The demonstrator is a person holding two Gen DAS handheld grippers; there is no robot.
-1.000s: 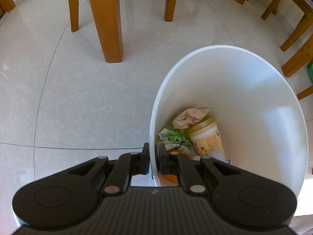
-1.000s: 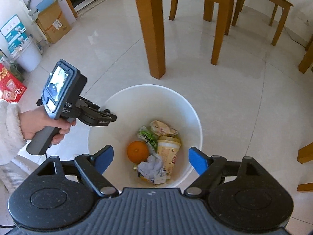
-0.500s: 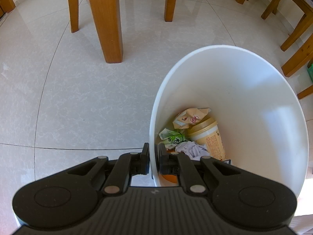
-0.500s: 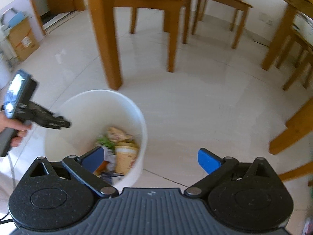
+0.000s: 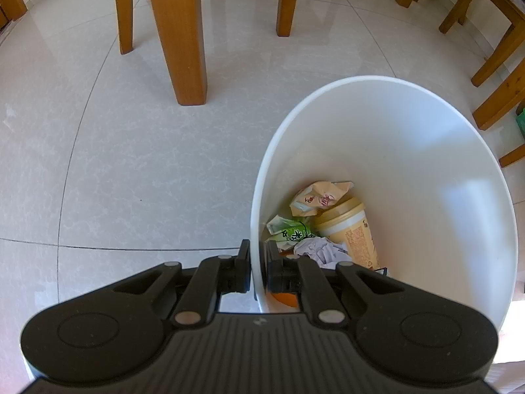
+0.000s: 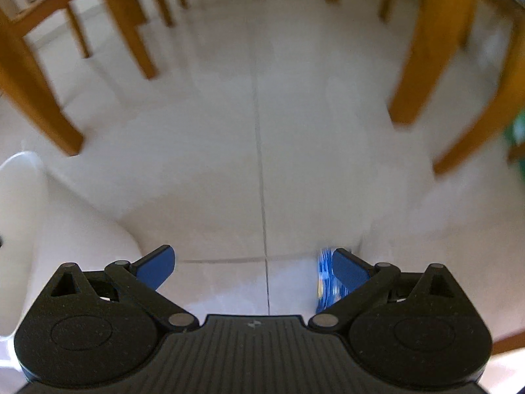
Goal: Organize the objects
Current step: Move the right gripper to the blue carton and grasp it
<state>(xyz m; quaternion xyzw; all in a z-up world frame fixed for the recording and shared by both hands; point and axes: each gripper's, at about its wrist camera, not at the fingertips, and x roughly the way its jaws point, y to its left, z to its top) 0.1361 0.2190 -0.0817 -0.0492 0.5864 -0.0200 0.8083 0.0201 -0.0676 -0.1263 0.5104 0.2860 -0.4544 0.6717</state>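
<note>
Two views tell different stories. The left gripper has not budged: its jaws are clamped on the near rim of the white bin, just as a second ago. The right gripper has swung away from above the bin and dropped low over the floor, jaws spread wide with nothing between them; a blue packet lies on the tiles just beside its right finger. A crumpled white tissue, which a second ago was not on the pile, now lies in the bin's bottom beside the tan cup, green wrapper and beige wrapper. My guess is that one item is binned and the packet comes next. Farther off stand wooden table and chair legs on pale glossy tile.
</note>
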